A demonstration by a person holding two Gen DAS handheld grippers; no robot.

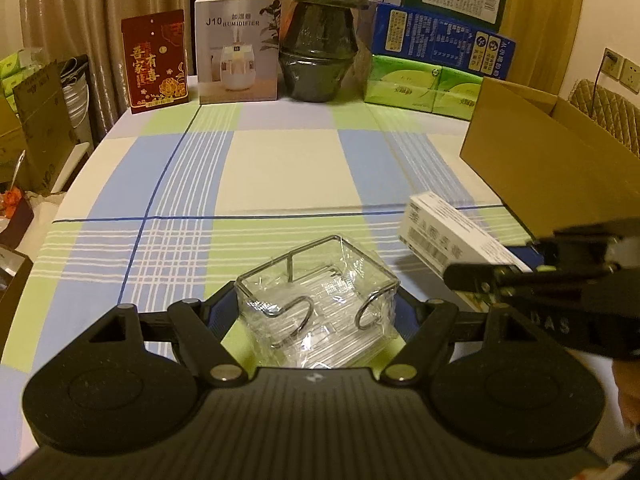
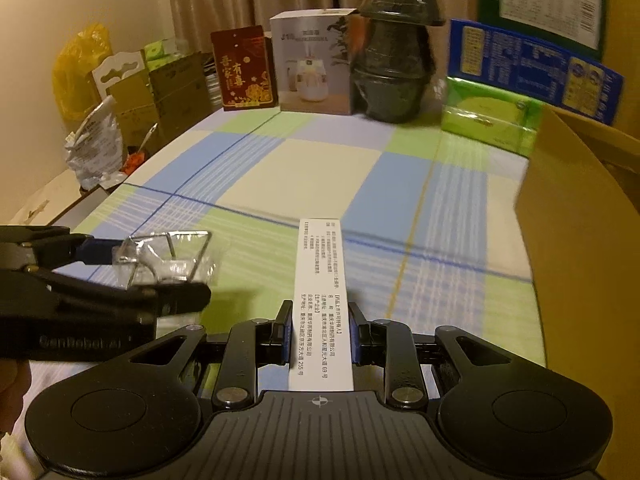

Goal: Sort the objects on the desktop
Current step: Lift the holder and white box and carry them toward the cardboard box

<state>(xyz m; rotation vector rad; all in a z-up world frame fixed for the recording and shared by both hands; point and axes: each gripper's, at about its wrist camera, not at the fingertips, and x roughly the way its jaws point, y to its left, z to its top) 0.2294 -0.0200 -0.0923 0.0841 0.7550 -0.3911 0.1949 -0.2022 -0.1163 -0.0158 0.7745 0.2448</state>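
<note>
My left gripper (image 1: 316, 312) is shut on a wire rack wrapped in clear plastic (image 1: 320, 300), held over the checked tablecloth (image 1: 280, 168). In the right wrist view the same rack (image 2: 168, 256) sits between the left gripper's (image 2: 152, 272) fingers at the left edge. My right gripper (image 2: 320, 320) is shut on a long white printed box (image 2: 320, 280) that points forward along the fingers. The left wrist view shows that white box (image 1: 444, 232) in the right gripper (image 1: 472, 270), just right of the rack. An open cardboard box (image 1: 540, 168) (image 2: 580, 248) stands at the table's right side.
Along the back edge stand a red card box (image 1: 156, 62), a humidifier box (image 1: 238, 48), stacked black bowls (image 1: 320, 40), green tissue packs (image 1: 420, 84) and a blue box (image 1: 440, 40). Cartons and bags (image 2: 120, 100) crowd the floor beyond the left edge.
</note>
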